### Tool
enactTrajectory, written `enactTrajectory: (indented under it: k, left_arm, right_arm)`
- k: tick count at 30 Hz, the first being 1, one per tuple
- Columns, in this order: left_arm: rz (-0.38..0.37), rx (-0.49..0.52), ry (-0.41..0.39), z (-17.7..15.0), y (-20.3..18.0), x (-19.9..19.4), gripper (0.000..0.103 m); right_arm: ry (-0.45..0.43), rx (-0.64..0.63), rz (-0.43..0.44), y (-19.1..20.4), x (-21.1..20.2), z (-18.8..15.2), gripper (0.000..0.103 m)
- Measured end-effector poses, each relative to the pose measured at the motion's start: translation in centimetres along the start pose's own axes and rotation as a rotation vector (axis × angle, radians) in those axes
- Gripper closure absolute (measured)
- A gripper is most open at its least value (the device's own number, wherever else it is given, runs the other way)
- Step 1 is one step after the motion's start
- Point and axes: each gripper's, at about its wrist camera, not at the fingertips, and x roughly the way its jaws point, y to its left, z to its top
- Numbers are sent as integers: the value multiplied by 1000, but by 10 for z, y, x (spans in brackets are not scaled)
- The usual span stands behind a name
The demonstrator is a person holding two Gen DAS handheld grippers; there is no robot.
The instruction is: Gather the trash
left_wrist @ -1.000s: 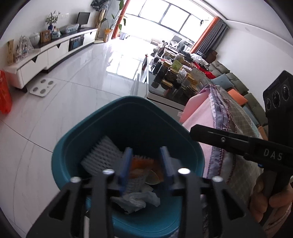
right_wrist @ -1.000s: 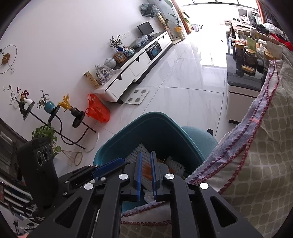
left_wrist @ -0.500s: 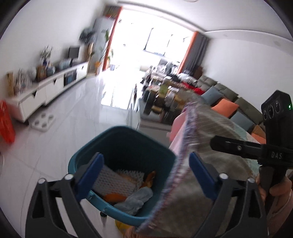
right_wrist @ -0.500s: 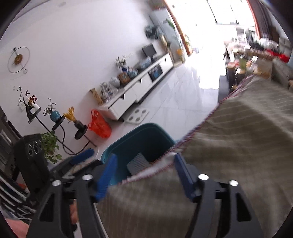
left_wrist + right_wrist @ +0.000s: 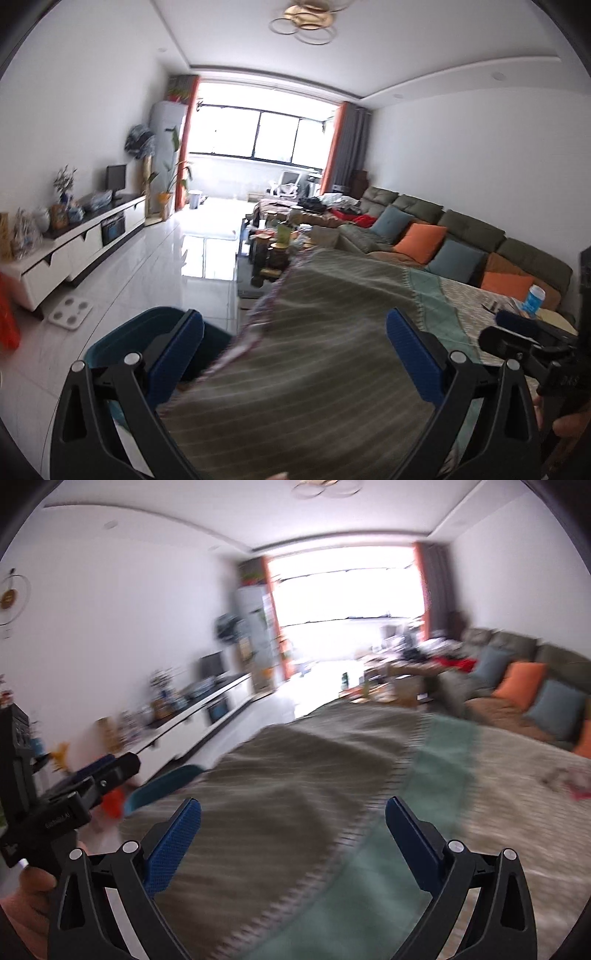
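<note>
While both claws are spread wide and grip nothing, the left gripper (image 5: 294, 356) and right gripper (image 5: 293, 843) hang over the striped tablecloth (image 5: 332, 332). Beside the cloth's edge, lower left, sits the teal trash bin (image 5: 122, 341); its contents are hidden. Beyond, possibly wrappers (image 5: 565, 775), blurred.

Two wrist fisheyes, both low over the tablecloth (image 5: 332, 332), facing the far window (image 5: 258, 136).
Each looks down the room between its own spread fingers; both share the cloth, sofa (image 5: 517, 672), TV cabinet (image 5: 74, 243) and teal bin (image 5: 122, 339).
</note>
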Motion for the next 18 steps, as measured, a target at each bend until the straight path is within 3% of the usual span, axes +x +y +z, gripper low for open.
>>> enactTrajectory:
  k: [3,9,18]
  left_arm:
    - [-12,31,-26,1,-29,3,3]
    - [-22,106,-61,-3,-80,9,3]
    - [-39,105,-88,-8,-108,13,3]
  right_arm:
    - [-53,31,-118,-19,-22,-7,4]
    - [-131,77,-274,-47,-55,-21,4]
    - [-221,71,-413,-57,-90,-33,4]
